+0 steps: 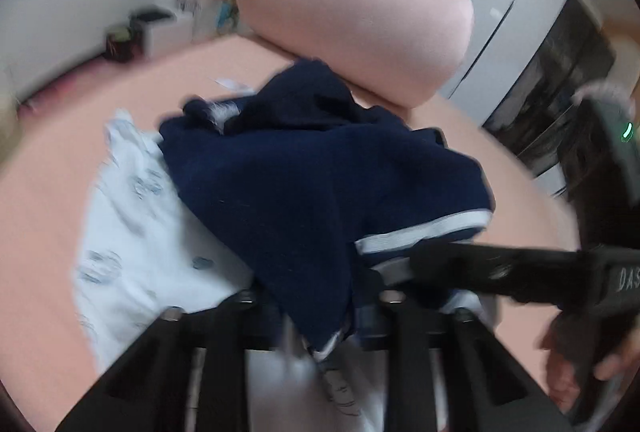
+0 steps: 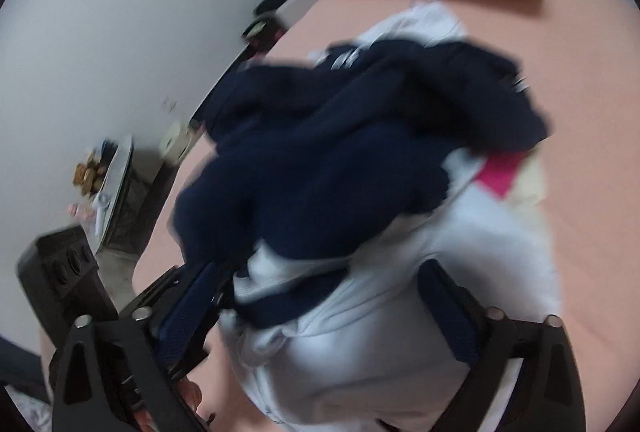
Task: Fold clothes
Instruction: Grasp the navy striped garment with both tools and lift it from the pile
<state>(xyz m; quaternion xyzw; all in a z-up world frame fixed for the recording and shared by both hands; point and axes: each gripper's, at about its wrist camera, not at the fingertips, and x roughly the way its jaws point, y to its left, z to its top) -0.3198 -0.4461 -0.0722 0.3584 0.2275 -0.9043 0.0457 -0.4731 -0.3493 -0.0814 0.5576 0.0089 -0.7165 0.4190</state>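
- My left tongs (image 1: pixel 320 316) are pinched nearly shut on a fold of the navy garment (image 1: pixel 316 175), whose dark cloth drapes down between the two black arms at the bottom of the left wrist view.
- My right tongs (image 2: pixel 324 296) stand wide, their blue-padded fingers (image 2: pixel 448 304) on either side of the heap of clothes; the pads do not press on anything that I can make out through the blur.
- The navy garment, trimmed with a white band (image 1: pixel 424 232) along one edge, lies crumpled on top of the pile, in the middle of the pink bed (image 1: pixel 52 191).
- Under it lies a pale blue garment (image 1: pixel 132 232) with faint printed figures, spread out to the left in the left wrist view.
- In the right wrist view a white garment (image 2: pixel 380 352) fills the space between my open fingers, beneath the navy cloth.
- A bright pink piece (image 2: pixel 500 175) and a cream piece (image 2: pixel 530 183) show at the far edge of the heap in the right view.
- A large pink pillow (image 1: pixel 352 19) lies on the bed just beyond the pile.
- My right hand (image 1: pixel 568 360) wraps the black handle at the right edge of the left wrist view.
- A white wall (image 2: pixel 100 51) lies to the left of the bed.
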